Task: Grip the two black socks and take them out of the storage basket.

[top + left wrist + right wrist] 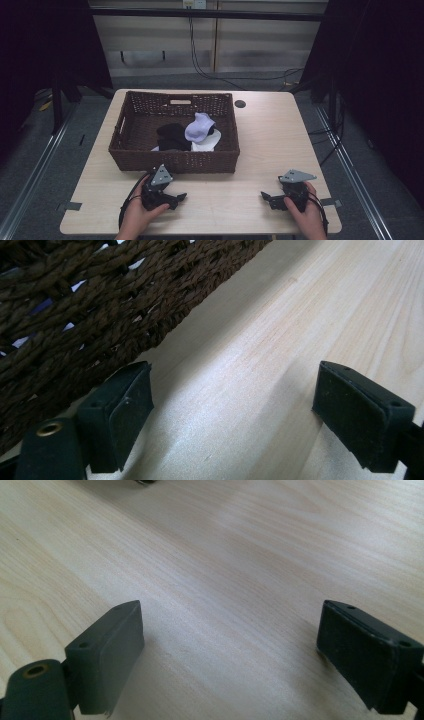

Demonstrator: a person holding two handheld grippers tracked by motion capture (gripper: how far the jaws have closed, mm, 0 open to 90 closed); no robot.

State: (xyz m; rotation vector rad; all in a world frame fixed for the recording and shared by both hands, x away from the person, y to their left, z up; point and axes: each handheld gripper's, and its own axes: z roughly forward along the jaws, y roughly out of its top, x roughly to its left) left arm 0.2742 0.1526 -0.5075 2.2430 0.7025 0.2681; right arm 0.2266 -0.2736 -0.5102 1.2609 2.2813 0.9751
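A big wooden table [260,145] holds a brown woven basket [172,161]. Inside it lie a black sock [172,136], a purple sock [199,127] and a white sock [207,142]. The left gripper [175,198] sits just beside the basket, and the right gripper [266,197] is well apart from it. Both have jaws wide apart, holding nothing.

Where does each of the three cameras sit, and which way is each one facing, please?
High view: above the person's side, facing forward and down on the table, basket, socks; both hands and tongs show.
Left gripper view: on the left tongs, along open jaws, facing the basket wall.
Right gripper view: on the right tongs, open jaws over bare tabletop.
Both gripper views share the wood.
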